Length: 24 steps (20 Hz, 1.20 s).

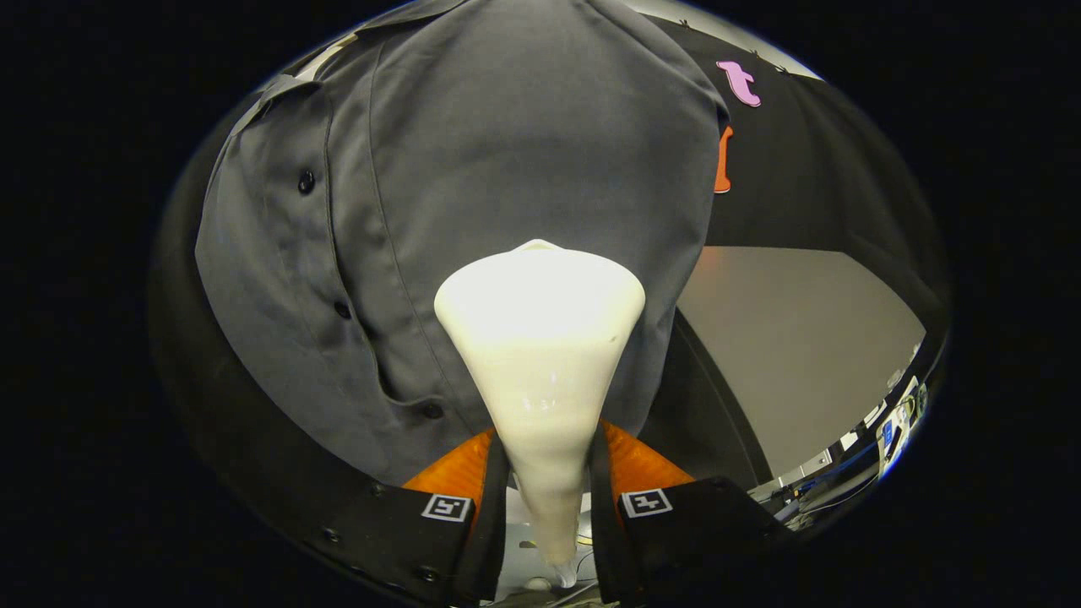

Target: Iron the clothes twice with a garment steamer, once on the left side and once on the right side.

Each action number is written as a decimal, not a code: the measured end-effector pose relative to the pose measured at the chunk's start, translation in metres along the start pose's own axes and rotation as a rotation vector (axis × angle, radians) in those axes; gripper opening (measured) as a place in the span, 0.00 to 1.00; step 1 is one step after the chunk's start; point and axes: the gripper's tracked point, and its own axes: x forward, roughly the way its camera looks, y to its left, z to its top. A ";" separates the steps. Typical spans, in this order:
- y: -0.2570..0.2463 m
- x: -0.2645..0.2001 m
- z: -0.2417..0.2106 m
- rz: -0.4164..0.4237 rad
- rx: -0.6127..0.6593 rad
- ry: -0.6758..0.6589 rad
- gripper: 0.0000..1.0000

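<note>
A white steamer (540,338) stood between the two fingers of the gripper (549,498), its narrow handle clamped between them from both sides. From that grip the steamer widened into a broad, rounded cone head that pointed away from the camera, toward the shirt (473,186).

The head sat against or just in front of the shirt's lower part; whether it touched the cloth could not be told. The shirt was grey and hung beyond the fingers. A row of dark buttons (306,181) ran down its placket, left of the steamer head. The head was over the panel to the right of that button line. A collar showed at the shirt's far upper left.

The fingers (460,473) were orange on their inner parts and black nearer the camera, each with a small square black-and-white marker (446,507).

Behind the shirt hung the booth's black cloth wall (811,169). To the right, past the shirt's edge, a plain grey surface (794,338) showed, with cluttered gear, too small to identify, at its near right end.
</note>
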 end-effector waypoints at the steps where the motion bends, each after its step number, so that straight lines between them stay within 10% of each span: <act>1: -0.002 0.004 -0.006 -0.002 0.000 0.011 0.51; 24: -0.043 0.064 -0.013 -0.020 0.011 0.161 0.51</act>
